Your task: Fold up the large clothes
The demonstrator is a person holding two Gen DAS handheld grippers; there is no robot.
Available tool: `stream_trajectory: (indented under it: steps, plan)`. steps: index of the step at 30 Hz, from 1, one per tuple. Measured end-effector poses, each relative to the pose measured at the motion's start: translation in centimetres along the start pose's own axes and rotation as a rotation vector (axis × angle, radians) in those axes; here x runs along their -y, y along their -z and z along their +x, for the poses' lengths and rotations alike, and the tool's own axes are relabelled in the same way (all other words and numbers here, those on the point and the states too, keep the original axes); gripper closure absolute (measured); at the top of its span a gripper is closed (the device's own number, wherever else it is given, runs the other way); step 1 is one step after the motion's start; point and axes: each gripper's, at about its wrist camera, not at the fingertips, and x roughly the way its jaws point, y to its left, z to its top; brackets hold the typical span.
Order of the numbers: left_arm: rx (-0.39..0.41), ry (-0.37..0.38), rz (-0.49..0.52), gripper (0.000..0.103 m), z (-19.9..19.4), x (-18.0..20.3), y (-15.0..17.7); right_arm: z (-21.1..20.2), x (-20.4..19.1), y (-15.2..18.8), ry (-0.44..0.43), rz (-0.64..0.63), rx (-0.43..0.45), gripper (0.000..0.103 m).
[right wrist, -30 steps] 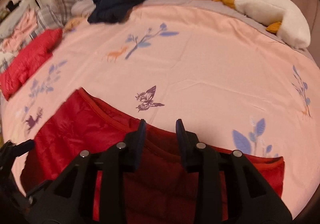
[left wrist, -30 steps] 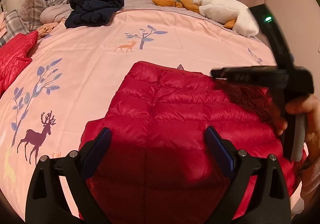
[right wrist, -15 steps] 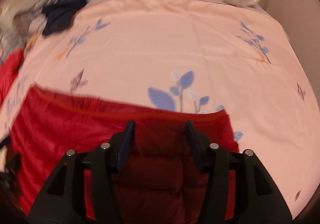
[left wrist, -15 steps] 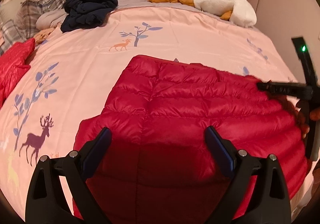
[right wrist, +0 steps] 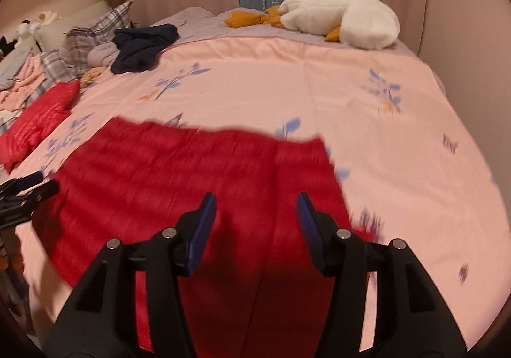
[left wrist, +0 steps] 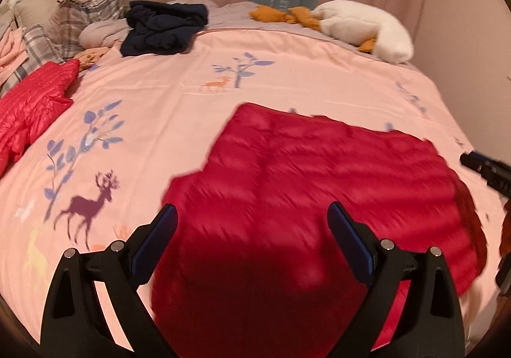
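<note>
- I have the red down jacket [left wrist: 319, 185] spread flat on the pink bedspread [left wrist: 179, 102], close to the near edge of the bed and toward its right side, with its far hem well short of the bed's middle.
- Its long axis runs side to side, along the near edge; I judge that the next fold has to work across that length, not toward the headboard.
- My left gripper [left wrist: 252, 224] hangs above the jacket's left half, jaws spread wide, with nothing between them but the quilted cloth below. It grips nothing.
- My right gripper [right wrist: 255, 214] hangs above the jacket's right part, near its right edge. Its jaws stand apart and hold nothing; the cloth lies under them, not pinched.
- From either claw the jacket lies straight ahead and below, so each side is nearest its own hand. The jacket's far right corner [right wrist: 319, 144] is the right hand's; the far left corner [left wrist: 246, 109] is the left's.
- I see no container here. Elsewhere on the bed lie a second red jacket [left wrist: 28, 109] at the left edge, a dark blue garment [left wrist: 163, 29] near the far left corner beside plaid pillows [left wrist: 86, 13], and a white plush goose [right wrist: 345, 19] at the far edge.
- Both views are motion-blurred, so I cannot tell where the sleeves are.
</note>
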Motion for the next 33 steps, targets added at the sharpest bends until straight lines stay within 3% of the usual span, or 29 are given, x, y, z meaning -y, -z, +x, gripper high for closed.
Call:
stream_trajectory:
  steps: [5,9,11,15,21,27,33]
  plan:
    - [-0.029,-0.011,0.050,0.008,1.1,1.5,2.2,1.3,0.3,3.5,0.029,0.024,-0.056,0.048]
    - [-0.047,-0.040,0.040,0.008,2.2,0.9,2.7,0.6,1.7,3.4,0.107,0.076,-0.045,0.048]
    - [-0.049,-0.077,0.021,0.008,2.0,0.2,2.5,-0.5,2.2,3.4,0.098,0.111,-0.022,0.048]
    - [-0.042,-0.083,-0.021,0.008,0.2,-0.7,2.6,-2.6,0.2,3.0,0.034,0.074,0.040,0.045]
    - [0.003,0.022,0.041,0.008,-2.0,3.3,2.5,-1.0,-5.7,1.8,-0.088,0.003,0.043,0.038]
    - [-0.019,0.034,0.146,0.008,0.2,7.3,3.3,2.9,-6.8,2.5,-0.055,0.000,-0.023,0.037]
    - [-0.044,0.026,0.149,0.007,1.3,6.7,3.9,1.0,-4.4,2.6,-0.012,0.049,-0.015,0.037]
